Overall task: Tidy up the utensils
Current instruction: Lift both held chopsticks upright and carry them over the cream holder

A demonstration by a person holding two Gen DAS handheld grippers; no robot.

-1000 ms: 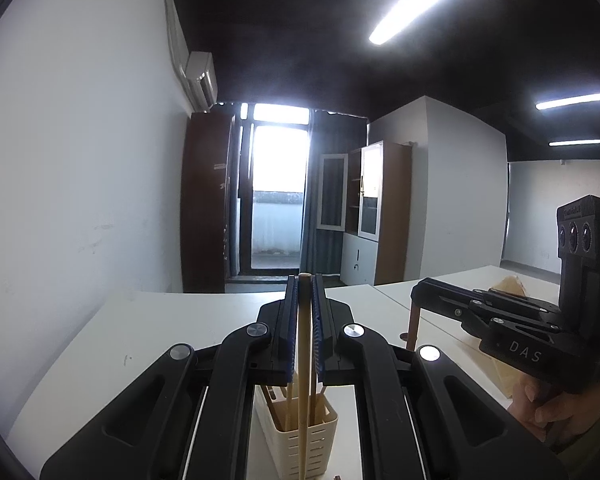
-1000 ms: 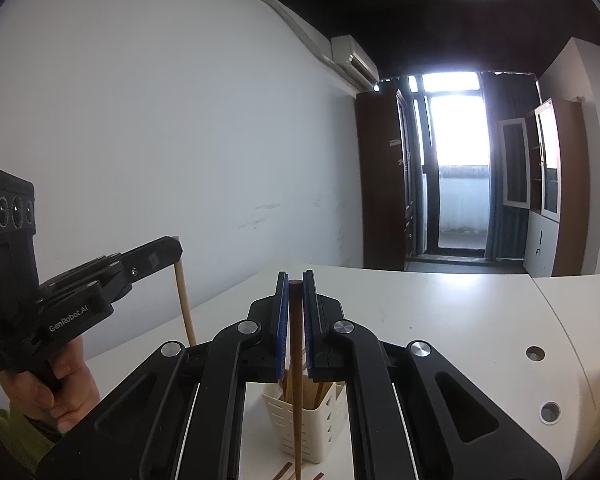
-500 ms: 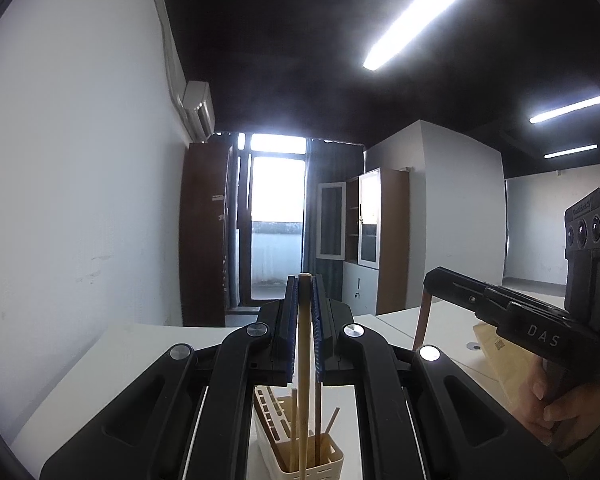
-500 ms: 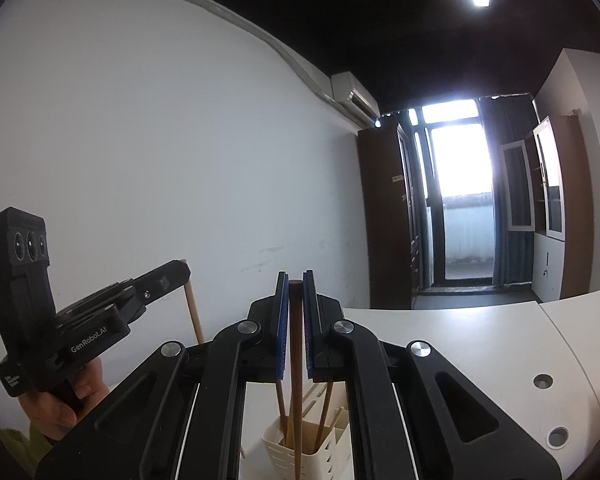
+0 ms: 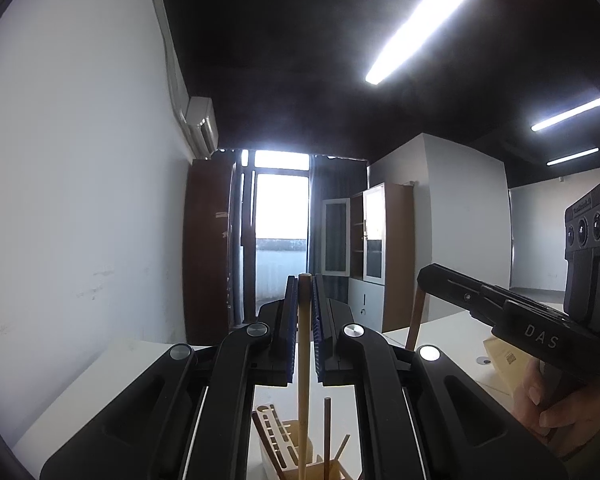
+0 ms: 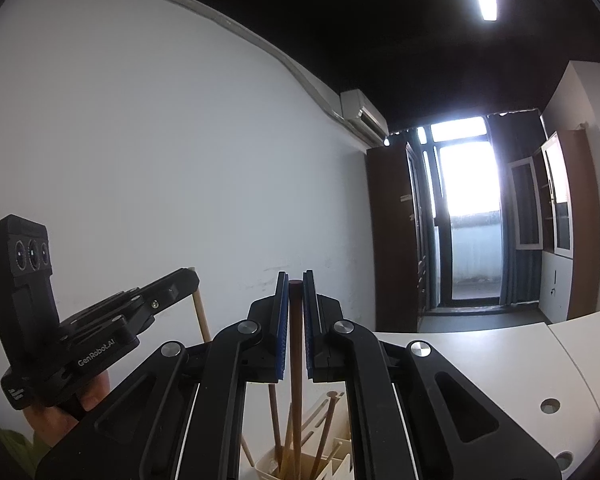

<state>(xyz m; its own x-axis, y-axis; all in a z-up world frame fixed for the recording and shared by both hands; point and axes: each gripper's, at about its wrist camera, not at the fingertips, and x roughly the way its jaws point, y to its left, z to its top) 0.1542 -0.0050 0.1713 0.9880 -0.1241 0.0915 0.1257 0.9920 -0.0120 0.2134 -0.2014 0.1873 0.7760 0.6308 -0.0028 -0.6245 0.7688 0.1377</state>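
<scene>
My left gripper (image 5: 304,280) is shut on a light wooden chopstick (image 5: 303,376) that hangs straight down, its lower end in the cream utensil holder (image 5: 284,444). My right gripper (image 6: 295,278) is shut on a dark brown chopstick (image 6: 296,380), its lower end in the same holder (image 6: 336,456). Several more chopsticks stand in the holder. The right gripper shows at the right of the left wrist view (image 5: 424,280). The left gripper shows at the left of the right wrist view (image 6: 192,276).
The holder stands on a white table (image 6: 480,360) with round cable holes (image 6: 549,405). A brown paper package (image 5: 504,364) lies on the table to the right. A white wall is on the left. Cabinets and a bright balcony door are far behind.
Both grippers have tilted upward and come down closer to the holder, which has slid to the bottom edge of both views. Both chopsticks stay gripped, their lower ends now inside the holder.
</scene>
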